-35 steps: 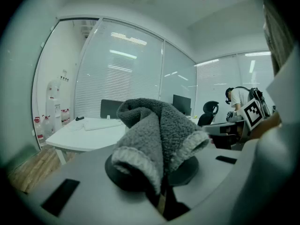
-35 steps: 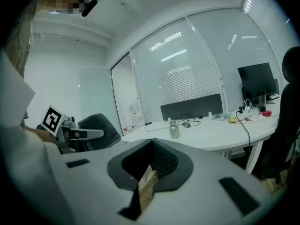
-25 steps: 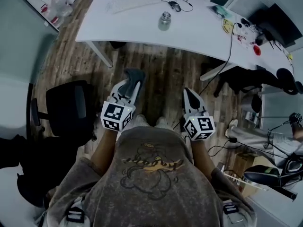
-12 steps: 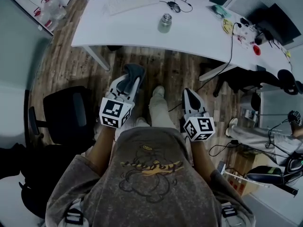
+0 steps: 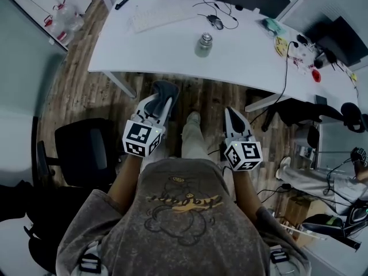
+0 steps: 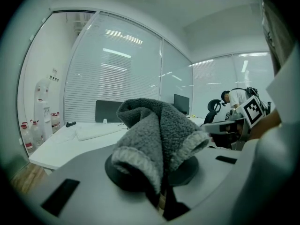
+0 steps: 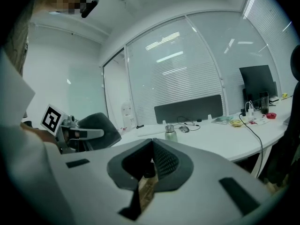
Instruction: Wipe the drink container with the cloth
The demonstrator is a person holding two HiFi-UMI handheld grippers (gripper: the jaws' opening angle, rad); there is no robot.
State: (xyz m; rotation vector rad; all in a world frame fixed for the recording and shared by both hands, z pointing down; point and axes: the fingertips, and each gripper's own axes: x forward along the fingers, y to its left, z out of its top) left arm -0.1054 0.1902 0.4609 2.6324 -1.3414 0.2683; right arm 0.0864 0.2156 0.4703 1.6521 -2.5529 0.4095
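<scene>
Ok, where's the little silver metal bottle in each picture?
Head view: the small silver metal bottle stands top middle, on the long white desk.
Left gripper view: not seen; the grey fluffy cloth fills the middle.
Right gripper view: bottle at centre, above the jaws.
Shared landmark: the white desk.

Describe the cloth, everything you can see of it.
The cloth is grey and fleecy, with a paler ribbed hem. It is bunched into a loose fold. Its lower part is pinched between the shut jaws of the left tongs, and the rest stands up past their tips. It hangs in the air over the wooden floor, short of the white desk, touching nothing but the tongs.
</scene>
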